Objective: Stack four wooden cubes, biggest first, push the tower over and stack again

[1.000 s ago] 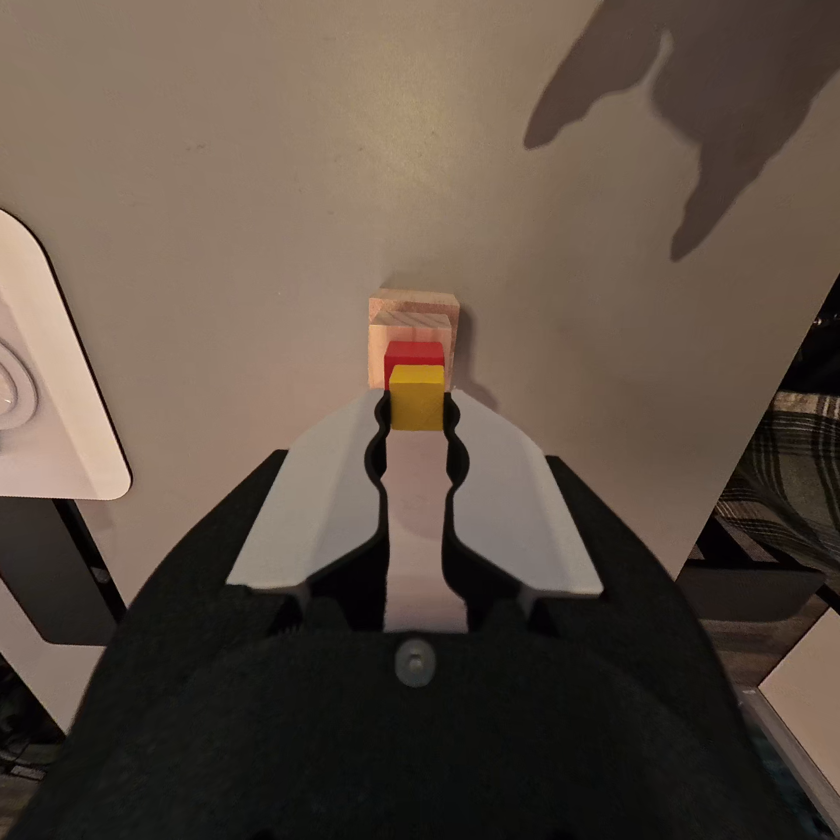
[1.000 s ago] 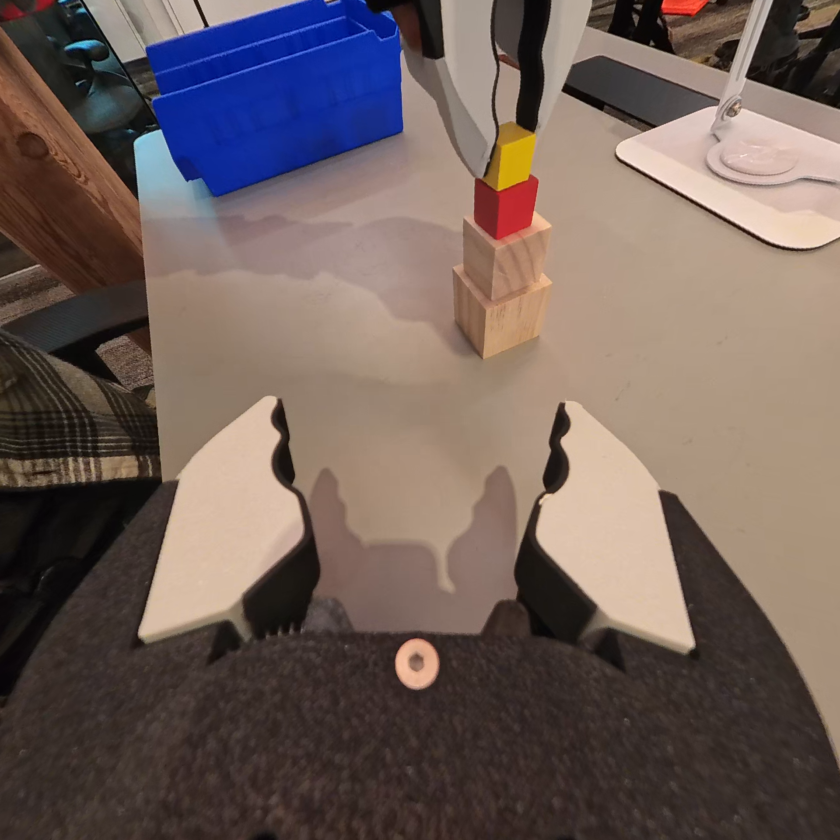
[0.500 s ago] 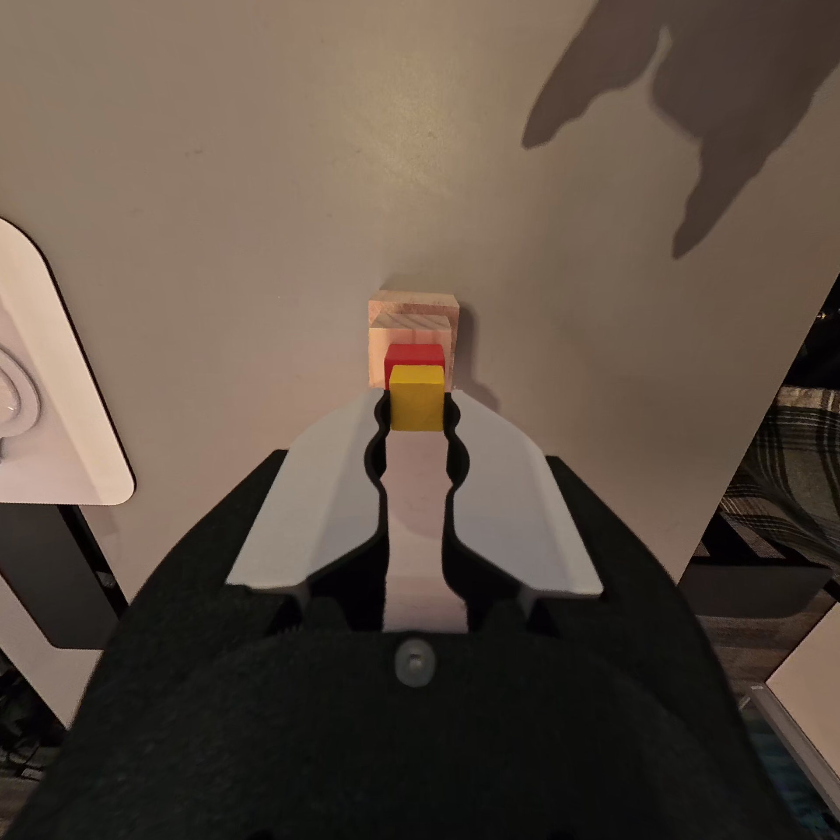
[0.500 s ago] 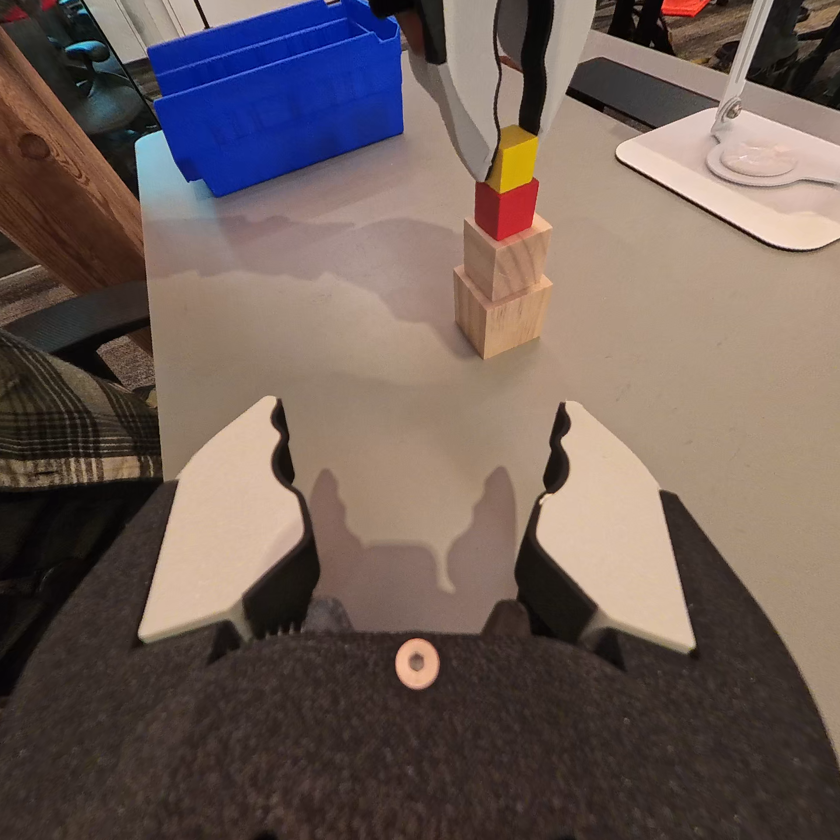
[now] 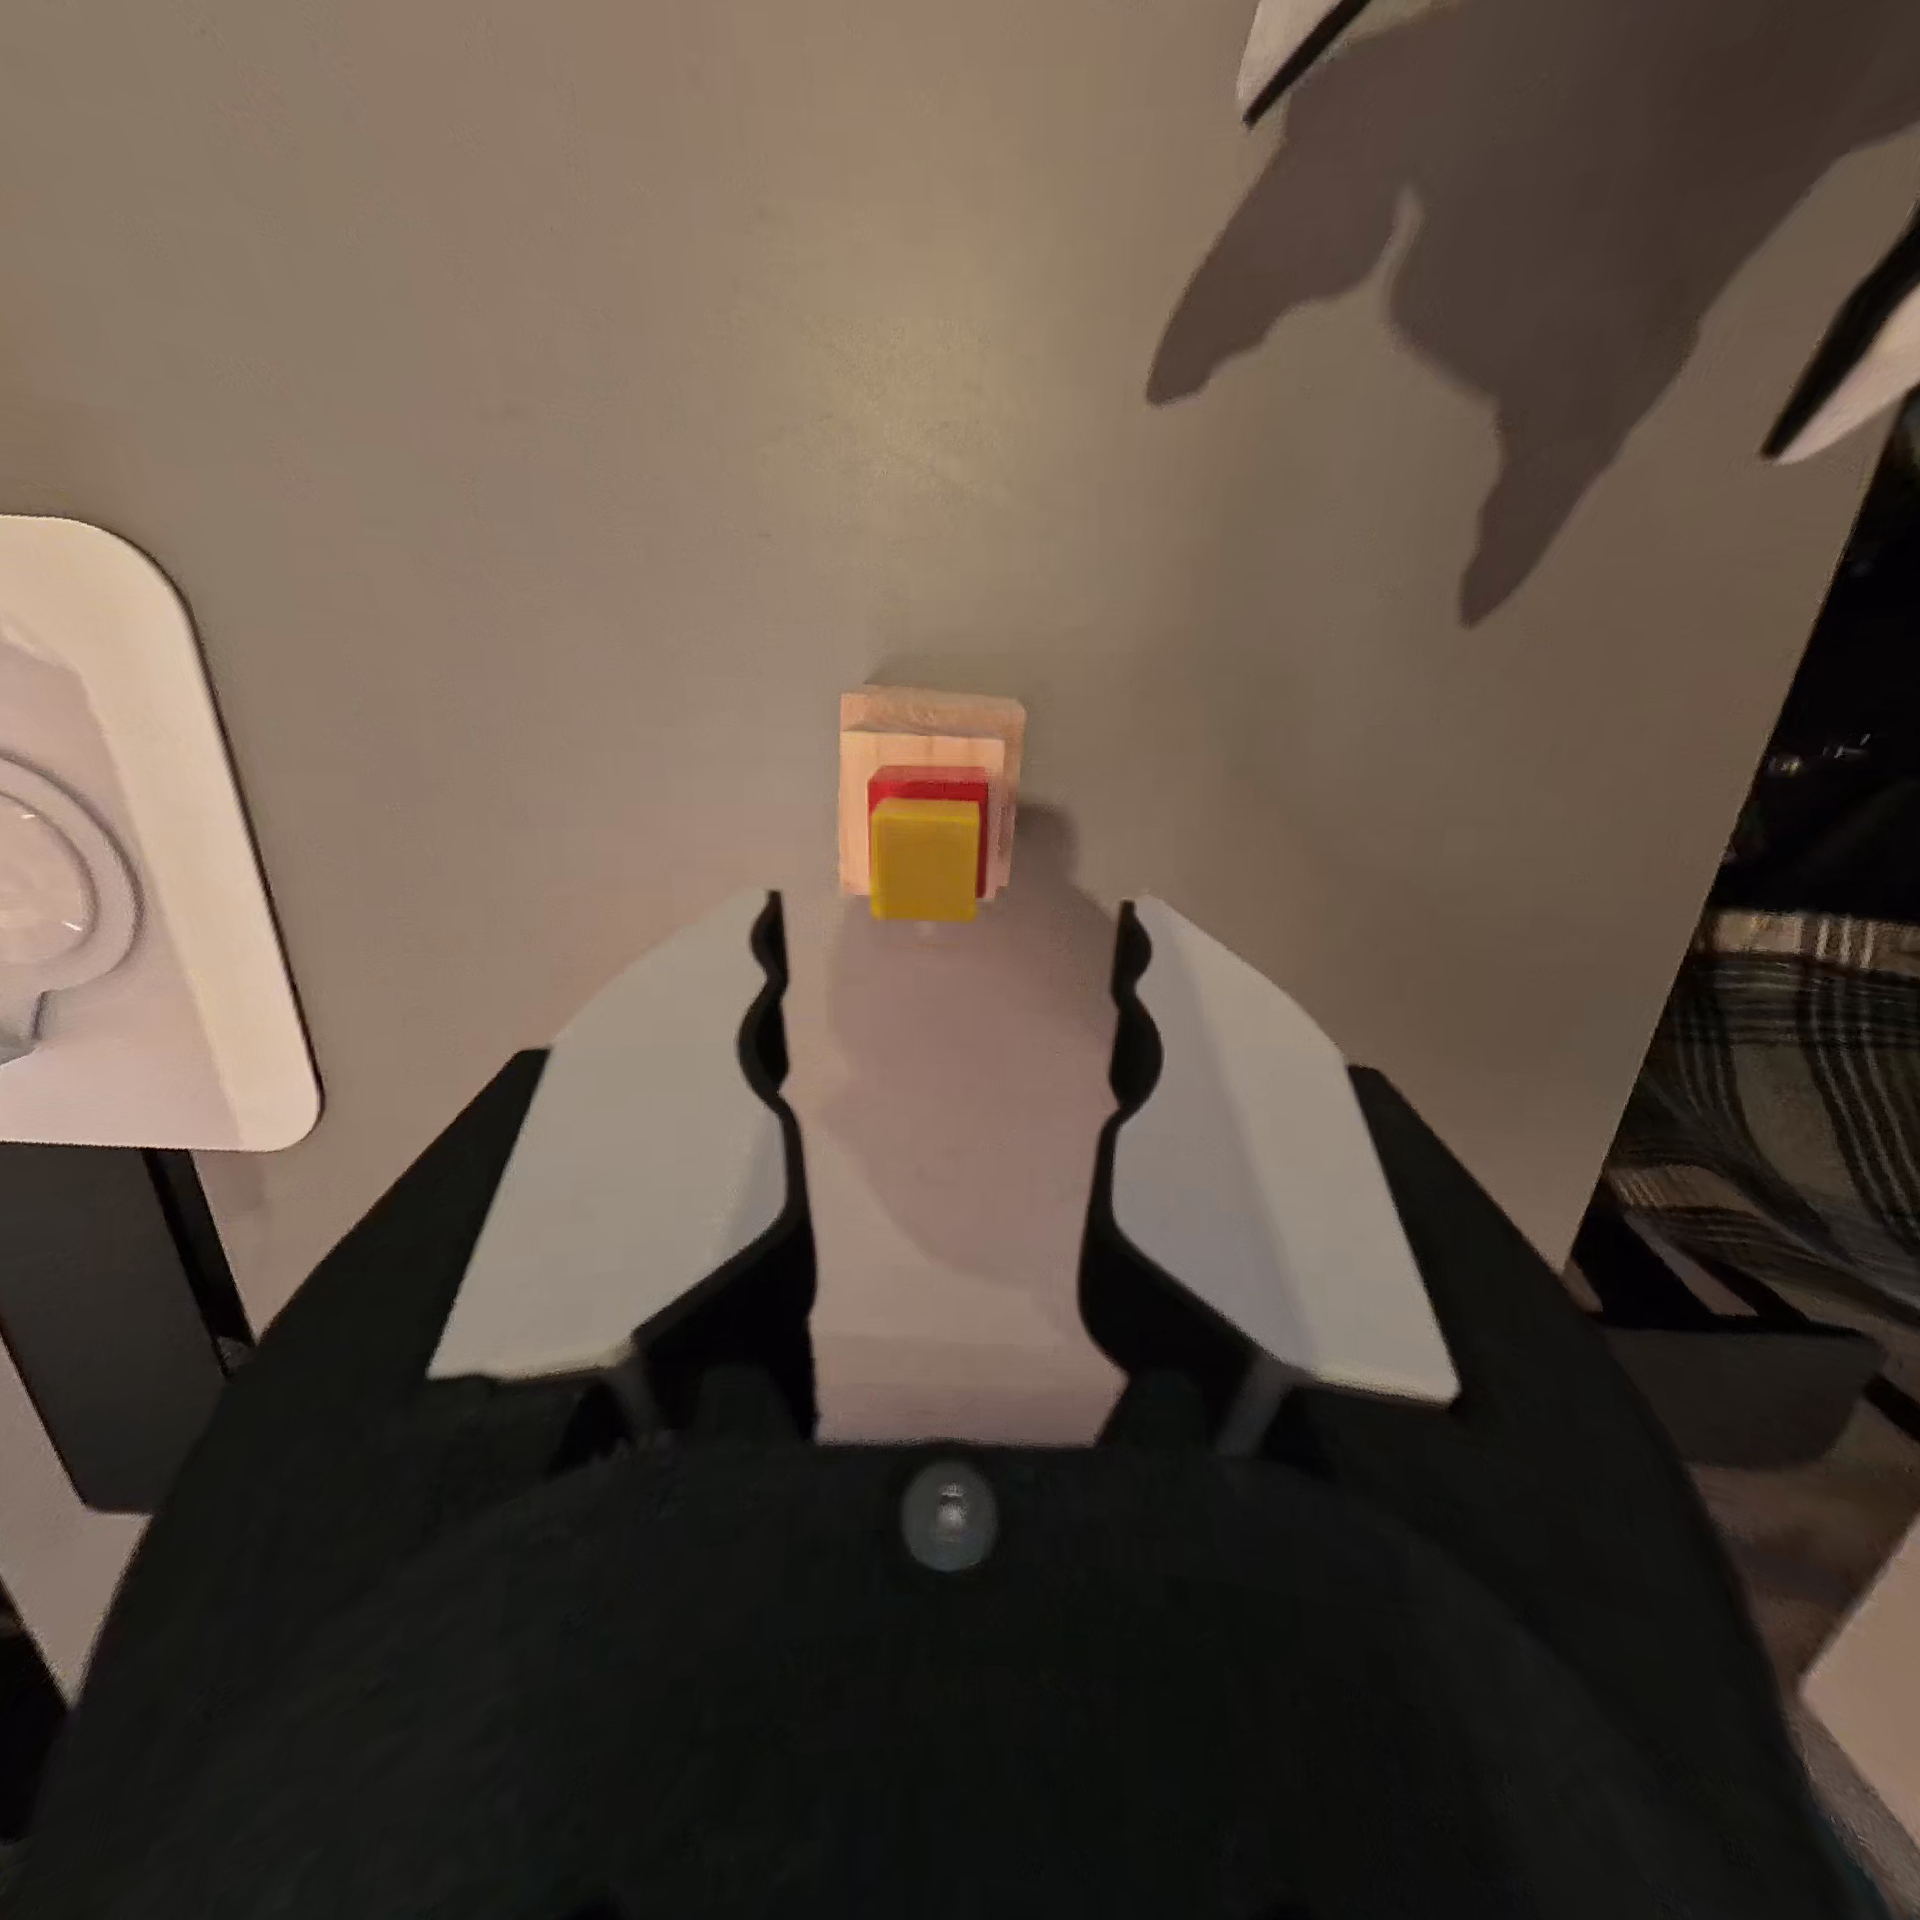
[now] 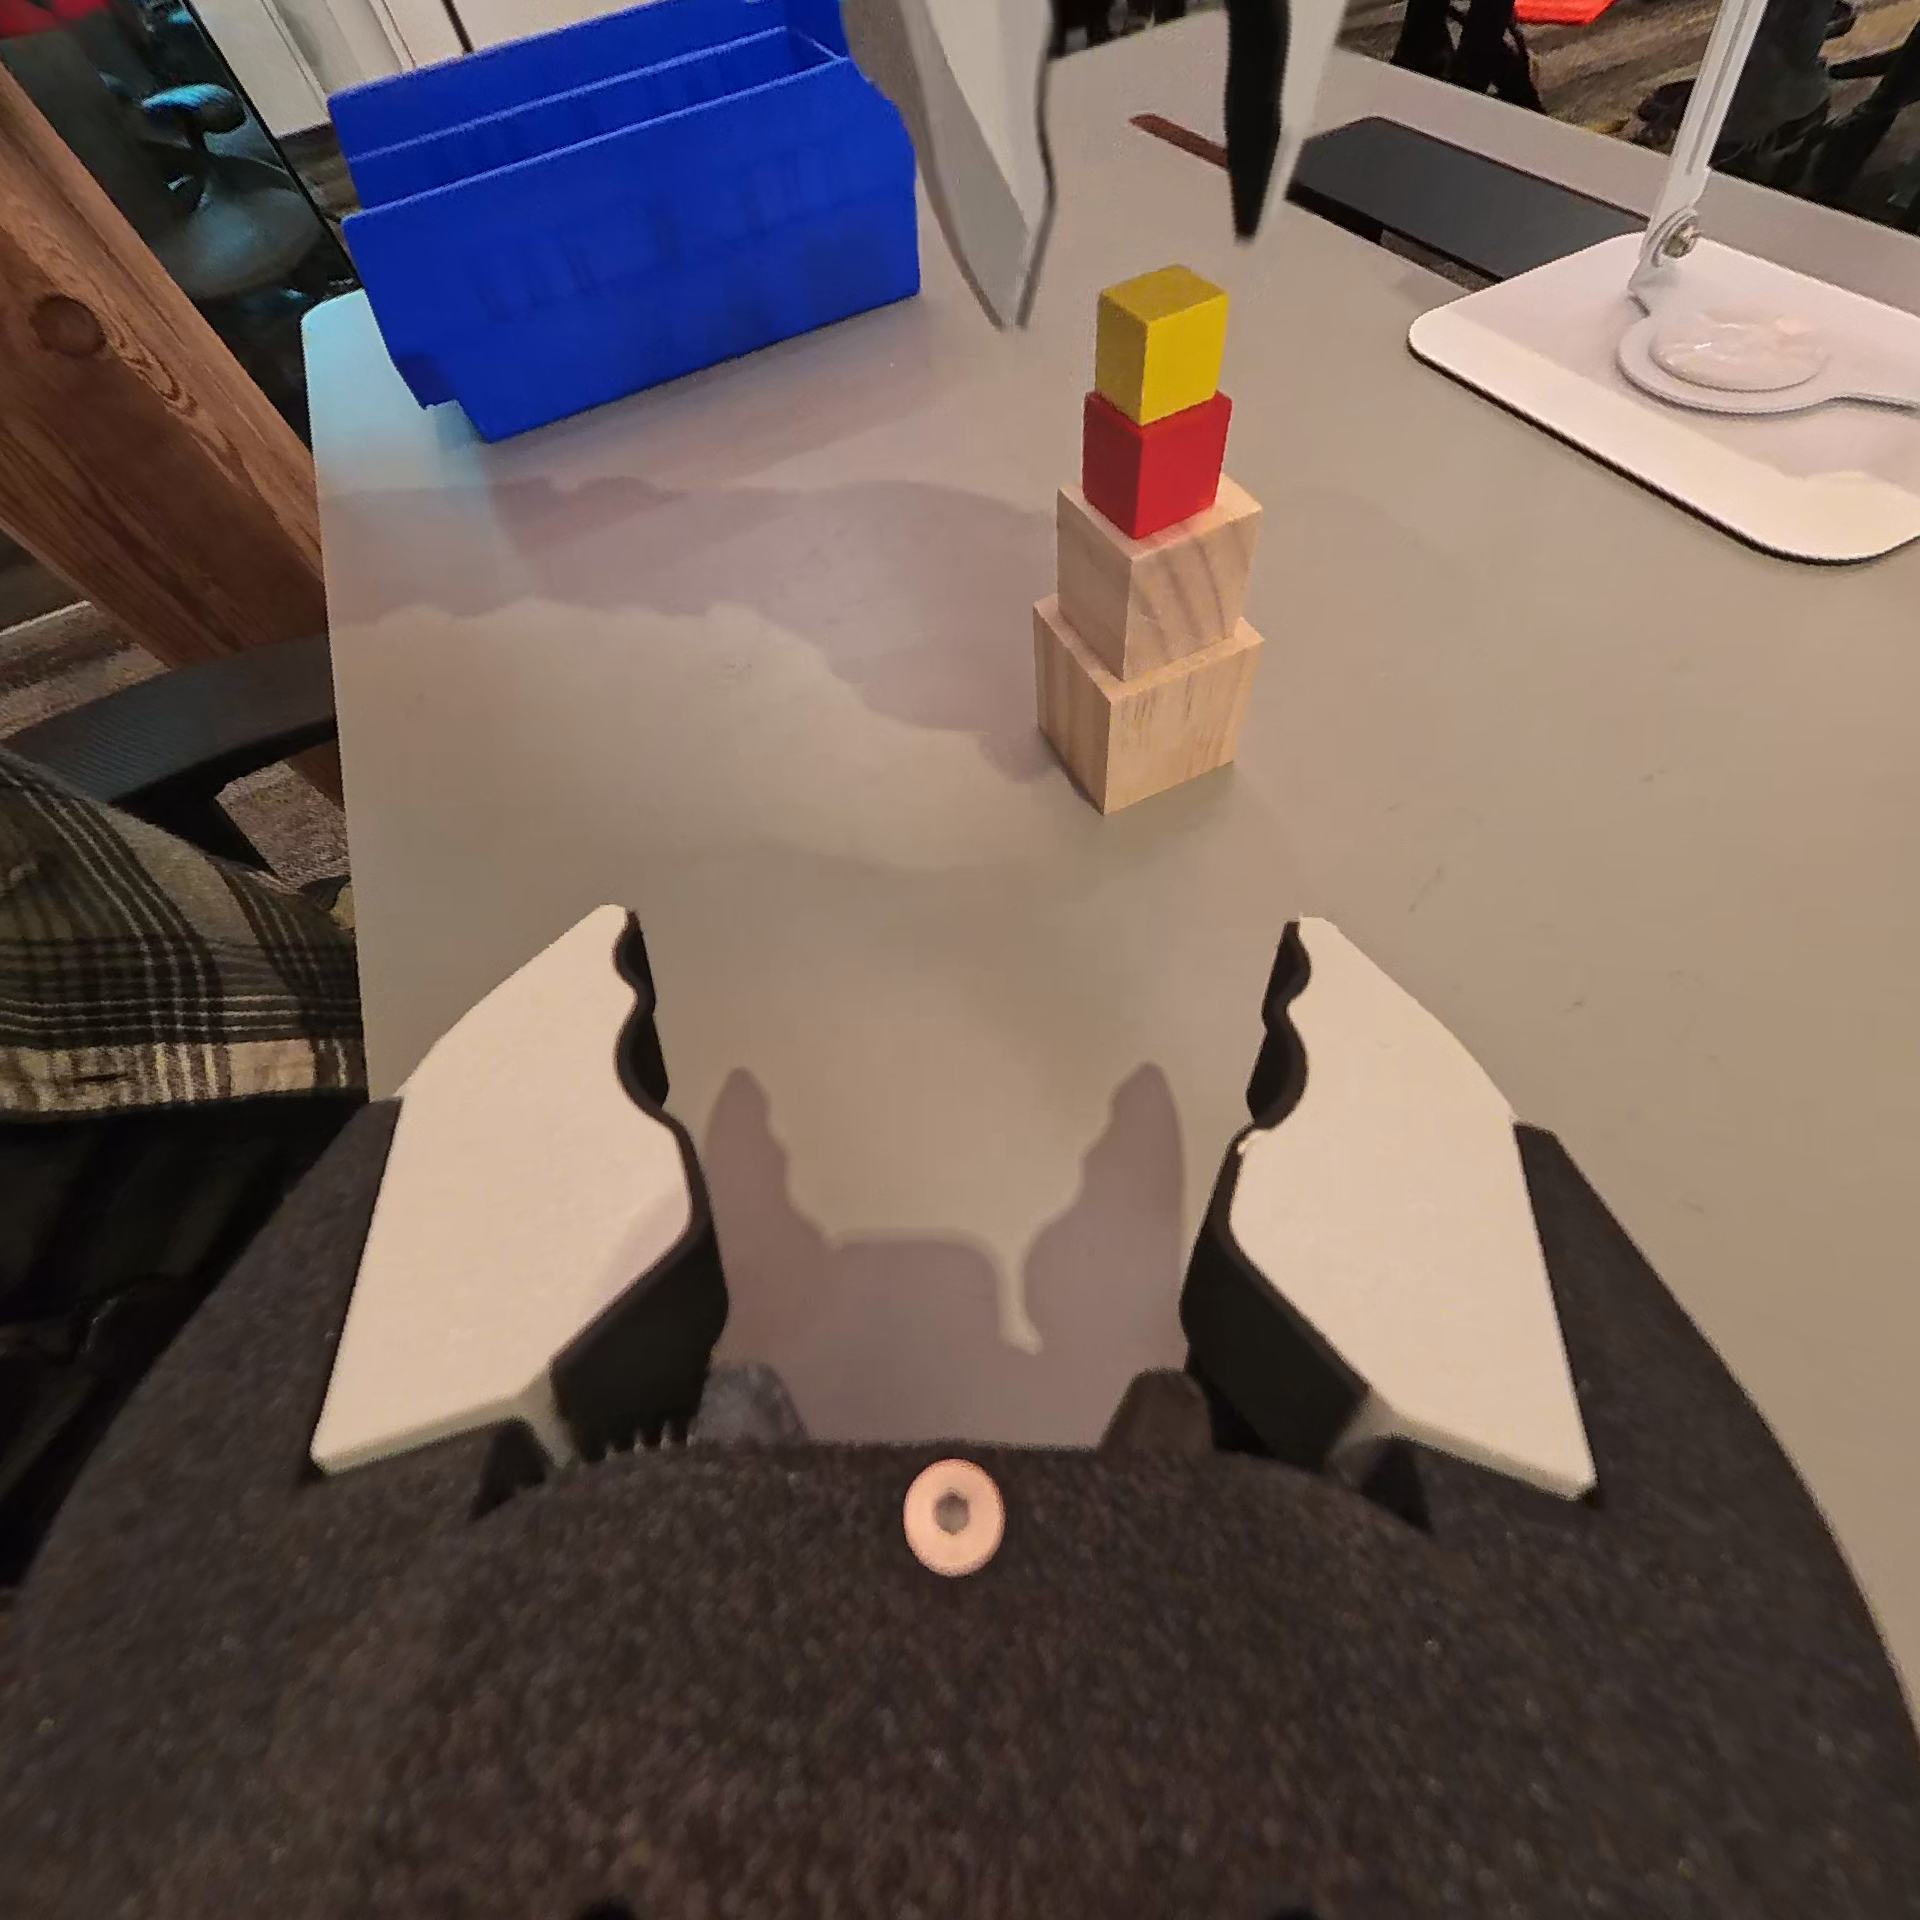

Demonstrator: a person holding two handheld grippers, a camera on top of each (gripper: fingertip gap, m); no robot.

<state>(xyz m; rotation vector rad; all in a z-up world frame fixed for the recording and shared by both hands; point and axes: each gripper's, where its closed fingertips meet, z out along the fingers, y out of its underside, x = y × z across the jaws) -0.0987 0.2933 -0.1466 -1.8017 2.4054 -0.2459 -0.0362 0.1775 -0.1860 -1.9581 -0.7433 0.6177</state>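
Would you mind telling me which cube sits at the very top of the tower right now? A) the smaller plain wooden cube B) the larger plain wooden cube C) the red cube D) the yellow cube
D: the yellow cube rests on the red cube, with the two plain wooden cubes beneath, and the left gripper hangs open above it, touching nothing.

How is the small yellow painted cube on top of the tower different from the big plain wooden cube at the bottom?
The small yellow painted cube is the smallest and caps the tower; the big plain wooden cube is the largest and rests on the grey table. The yellow one is painted solid; the bottom one shows bare pale grain. The yellow one carries nothing, while the bottom one bears three cubes. Both sit upright and neither gripper touches them.
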